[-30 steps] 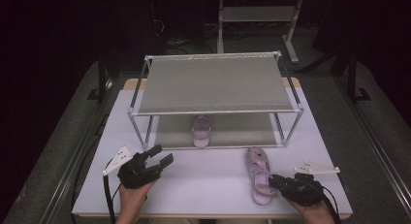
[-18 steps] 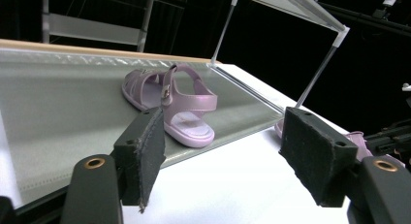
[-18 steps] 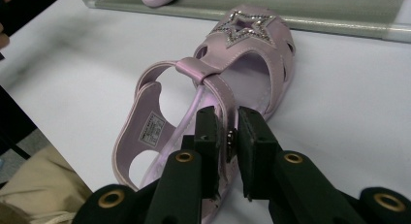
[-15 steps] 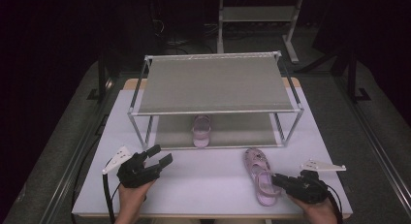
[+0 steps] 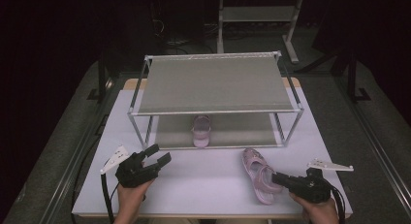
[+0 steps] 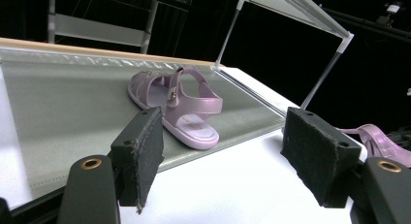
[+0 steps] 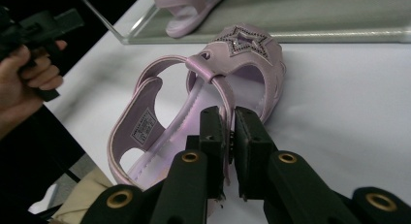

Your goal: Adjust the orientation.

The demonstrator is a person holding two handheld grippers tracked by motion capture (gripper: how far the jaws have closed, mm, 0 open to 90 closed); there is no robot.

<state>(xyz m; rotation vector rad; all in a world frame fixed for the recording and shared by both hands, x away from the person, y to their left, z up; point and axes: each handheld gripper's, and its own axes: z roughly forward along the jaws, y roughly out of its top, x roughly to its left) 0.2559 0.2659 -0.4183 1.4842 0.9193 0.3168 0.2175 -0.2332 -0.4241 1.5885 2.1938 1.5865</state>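
Observation:
One pale pink sandal (image 5: pixel 201 129) (image 6: pixel 177 105) rests on the lower shelf of a metal rack (image 5: pixel 213 83). Its mate (image 5: pixel 261 178) (image 7: pixel 232 69) lies on the white table (image 5: pixel 203 180) in front of the rack's right half. My right gripper (image 5: pixel 277 178) (image 7: pixel 230 127) has just closed its jaws and is shut on this sandal's side strap. At the front left, my left gripper (image 5: pixel 157 153) (image 6: pixel 225 156) points toward the shelf sandal; its jaws have just been opening and stand open with nothing between them.
The rack's upper shelf (image 5: pixel 215 81) and its thin posts (image 5: pixel 286 129) (image 6: pixel 322 78) overhang the back half of the table. Bare table surface lies between my two hands. Dark floor surrounds the table; another frame (image 5: pixel 257 15) stands behind.
My right gripper moved slightly left onto the sandal on the table and closed on its strap. My left gripper's jaws opened a little wider; the hand stayed put.

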